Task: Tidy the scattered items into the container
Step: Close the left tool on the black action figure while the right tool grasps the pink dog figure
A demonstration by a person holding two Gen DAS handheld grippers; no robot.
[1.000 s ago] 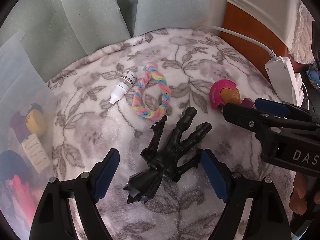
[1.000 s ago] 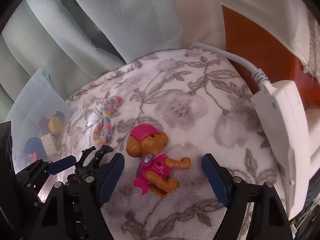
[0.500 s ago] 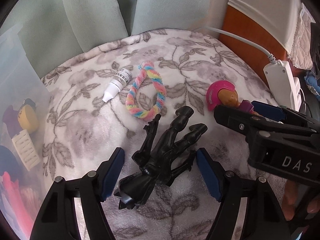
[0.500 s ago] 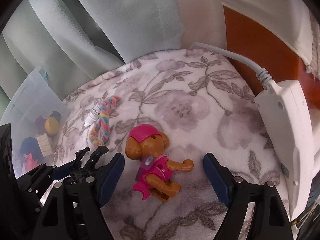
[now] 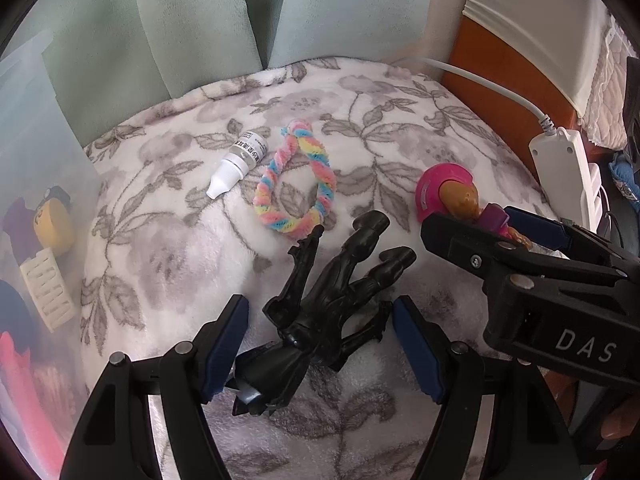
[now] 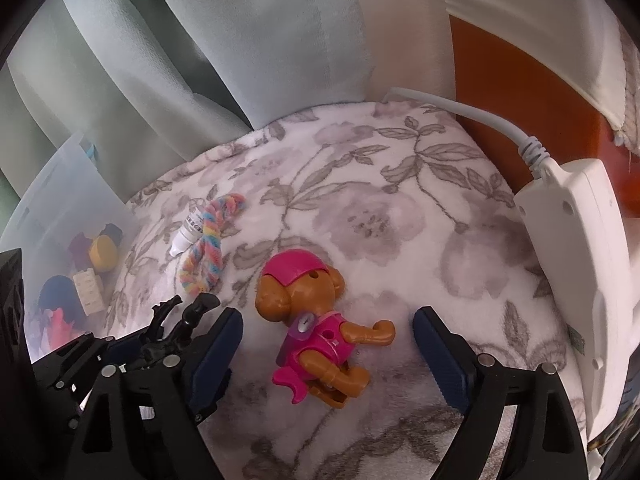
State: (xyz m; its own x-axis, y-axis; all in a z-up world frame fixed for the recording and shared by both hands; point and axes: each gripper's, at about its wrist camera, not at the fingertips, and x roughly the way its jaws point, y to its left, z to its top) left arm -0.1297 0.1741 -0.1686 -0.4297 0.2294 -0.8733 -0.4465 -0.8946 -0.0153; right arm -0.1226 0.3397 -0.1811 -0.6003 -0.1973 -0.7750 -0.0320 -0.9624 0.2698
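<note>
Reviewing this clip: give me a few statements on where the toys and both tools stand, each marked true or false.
1. The black plastic skeletal hand toy lies between the left tool's fingers. True.
2. The right tool is clamped on the brown dog figure in pink outfit. False: its jaws are opening, the dog lying free between them.
3. The small white dropper bottle sits inside the translucent plastic bin. False: it lies on the floral blanket.
4. The pastel rainbow twisted loop lies beside the bottle. True.
</note>
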